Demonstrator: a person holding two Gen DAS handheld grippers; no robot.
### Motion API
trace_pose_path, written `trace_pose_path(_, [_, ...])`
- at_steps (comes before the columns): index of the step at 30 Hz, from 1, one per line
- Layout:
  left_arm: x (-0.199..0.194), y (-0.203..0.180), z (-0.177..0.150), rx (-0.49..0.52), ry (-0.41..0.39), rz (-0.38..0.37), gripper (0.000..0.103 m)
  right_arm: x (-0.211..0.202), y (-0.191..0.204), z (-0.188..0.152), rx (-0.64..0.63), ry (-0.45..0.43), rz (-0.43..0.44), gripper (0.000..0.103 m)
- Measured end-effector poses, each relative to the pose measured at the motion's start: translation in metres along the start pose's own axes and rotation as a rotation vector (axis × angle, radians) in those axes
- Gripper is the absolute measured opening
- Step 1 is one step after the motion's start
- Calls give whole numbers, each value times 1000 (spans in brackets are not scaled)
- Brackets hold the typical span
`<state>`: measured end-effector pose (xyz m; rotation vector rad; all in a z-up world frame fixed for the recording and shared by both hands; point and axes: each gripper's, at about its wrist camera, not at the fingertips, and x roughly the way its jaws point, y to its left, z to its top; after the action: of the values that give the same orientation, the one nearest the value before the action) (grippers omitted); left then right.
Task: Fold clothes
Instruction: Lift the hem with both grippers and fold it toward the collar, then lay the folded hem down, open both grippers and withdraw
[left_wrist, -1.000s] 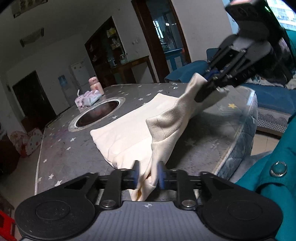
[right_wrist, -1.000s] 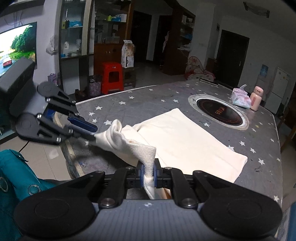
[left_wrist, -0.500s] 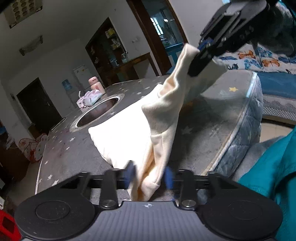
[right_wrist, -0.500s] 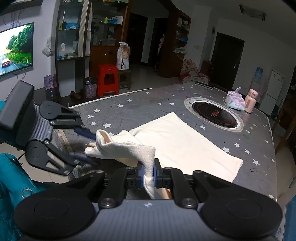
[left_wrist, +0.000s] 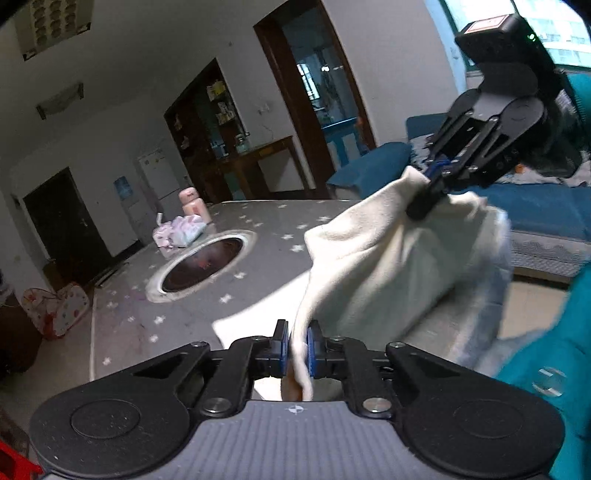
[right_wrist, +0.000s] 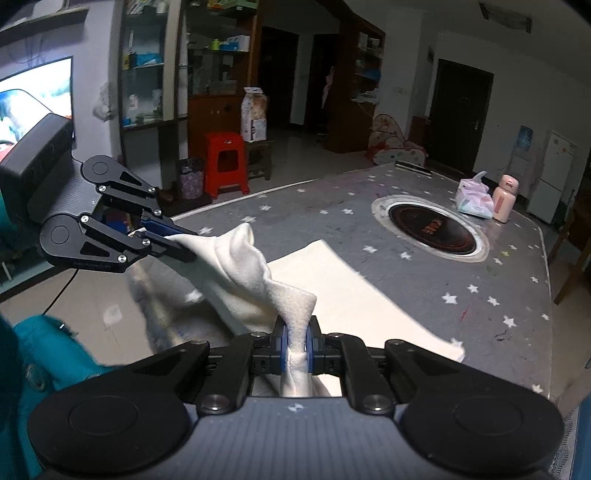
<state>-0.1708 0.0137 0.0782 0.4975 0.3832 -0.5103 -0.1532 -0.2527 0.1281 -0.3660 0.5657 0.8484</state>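
A cream-white garment (left_wrist: 373, 254) lies partly on the grey star-patterned table (left_wrist: 258, 221), its near edge lifted. My left gripper (left_wrist: 295, 347) is shut on one corner of that edge. My right gripper (right_wrist: 295, 343) is shut on the other corner of the garment (right_wrist: 343, 291). In the left wrist view the right gripper (left_wrist: 430, 192) holds the cloth up at the upper right. In the right wrist view the left gripper (right_wrist: 173, 240) holds it at the left. The lifted cloth hangs bunched between the two above the table's near edge.
A round dark burner (right_wrist: 430, 230) is set into the table (right_wrist: 491, 295) beyond the garment. A tissue pack (right_wrist: 474, 199) and a pink bottle (right_wrist: 504, 197) stand behind it. A red stool (right_wrist: 225, 162) and a teal-clad person (left_wrist: 554, 369) are off the table's near side.
The left gripper opened briefly half a second ago and is shut on the cloth again. Both grippers have lifted the near edge higher off the table.
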Motion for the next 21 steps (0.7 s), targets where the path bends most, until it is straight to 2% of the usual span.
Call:
trace_pose_path(7, [91, 41, 29, 3, 53, 45, 11, 56, -67, 29, 63, 63, -43, 8])
trace_pose_path(10, [143, 52, 25, -16, 97, 94, 14, 99, -101, 32, 110, 102, -88, 9])
trace_pose_path(14, [202, 57, 10, -68, 206, 117, 14, 156, -131, 16, 206, 169, -139, 10])
trace_pose_path(16, [211, 58, 4, -74, 228, 126, 22, 173, -137, 5, 244, 190, -163, 17])
trace_pose_path(18, [209, 60, 3, -69, 219, 146, 29, 169, -139, 0, 262, 173, -181, 25])
trace_pose_path(21, [200, 66, 7, -94, 213, 161, 32, 149, -140, 1, 280, 135, -223, 25])
